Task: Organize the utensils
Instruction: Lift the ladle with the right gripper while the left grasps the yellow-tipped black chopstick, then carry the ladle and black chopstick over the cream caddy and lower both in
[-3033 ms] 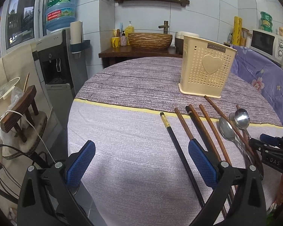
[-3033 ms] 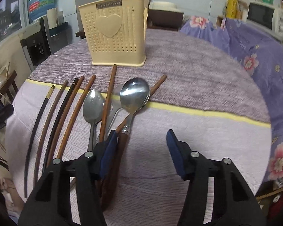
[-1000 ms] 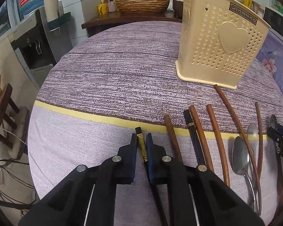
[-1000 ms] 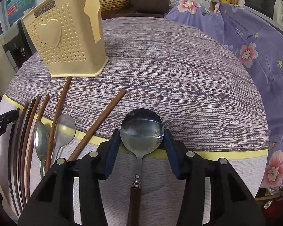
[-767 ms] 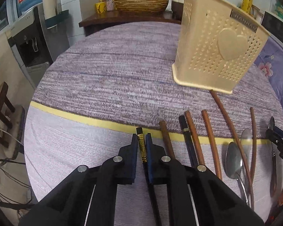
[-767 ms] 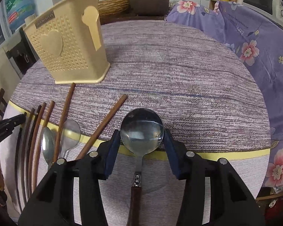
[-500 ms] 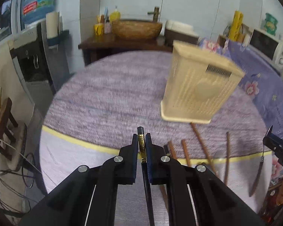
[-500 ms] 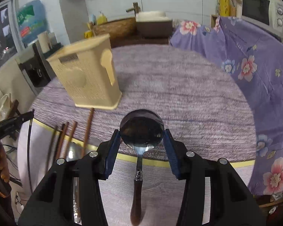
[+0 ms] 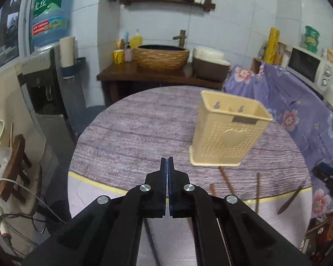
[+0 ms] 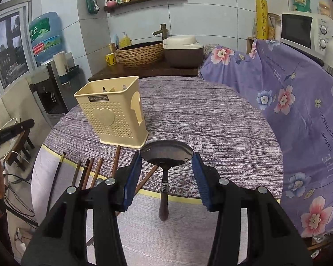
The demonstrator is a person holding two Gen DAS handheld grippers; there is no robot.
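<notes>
A cream perforated utensil holder [image 9: 228, 137] [image 10: 113, 115] stands upright on the round table. My right gripper [image 10: 166, 157] is shut on the bowl of a large metal spoon [image 10: 166, 151]. Its wooden handle hangs down above the cloth. My left gripper [image 9: 167, 170] is shut, and nothing shows between its pads. A thin black chopstick [image 9: 151, 239] [image 10: 55, 177] shows below it. I cannot tell whether it rests on the cloth. Brown chopsticks [image 10: 88, 170] [image 9: 226, 179] lie in front of the holder. In the right wrist view the left gripper [image 10: 22, 126] is at the far left.
The table [image 10: 211, 115] wears a purple striped cloth with a yellow band. A purple floral cover [image 10: 299, 88] drapes the furniture on the right. A water dispenser [image 9: 44, 84] and a wooden stool [image 9: 15, 166] stand left. A basin counter [image 9: 162, 75] is behind the table.
Both grippers have risen and tilted up. The spoon has left the table in the right gripper. The black chopstick's gold-banded tip no longer shows between the left pads.
</notes>
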